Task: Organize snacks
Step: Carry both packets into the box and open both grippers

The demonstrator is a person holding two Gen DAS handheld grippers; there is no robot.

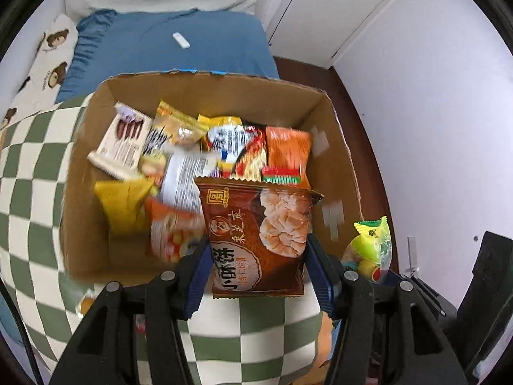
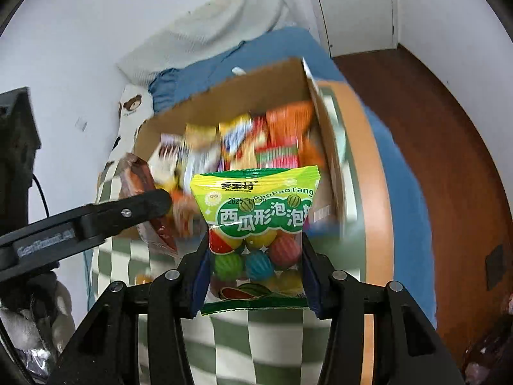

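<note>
An open cardboard box (image 1: 221,93) holding several snack packets stands on a green-and-white checked cloth (image 1: 29,199); it also shows in the right wrist view (image 2: 256,96). My left gripper (image 1: 256,256) is shut on a brown rice-cracker packet (image 1: 256,234), held upright over the box's near edge. My right gripper (image 2: 255,256) is shut on a green bubble-gum packet (image 2: 256,211) with coloured balls, held in front of the box. That green packet also shows in the left wrist view (image 1: 372,247) at the right. The left gripper with its brown packet (image 2: 141,176) shows in the right wrist view at the left.
A blue bed (image 1: 179,41) with a white remote (image 1: 181,40) lies behind the box. A bear-print pillow (image 1: 48,57) is at the left. A white door (image 1: 320,9) and brown floor (image 2: 433,128) are at the right. A black object (image 1: 487,272) stands at the far right.
</note>
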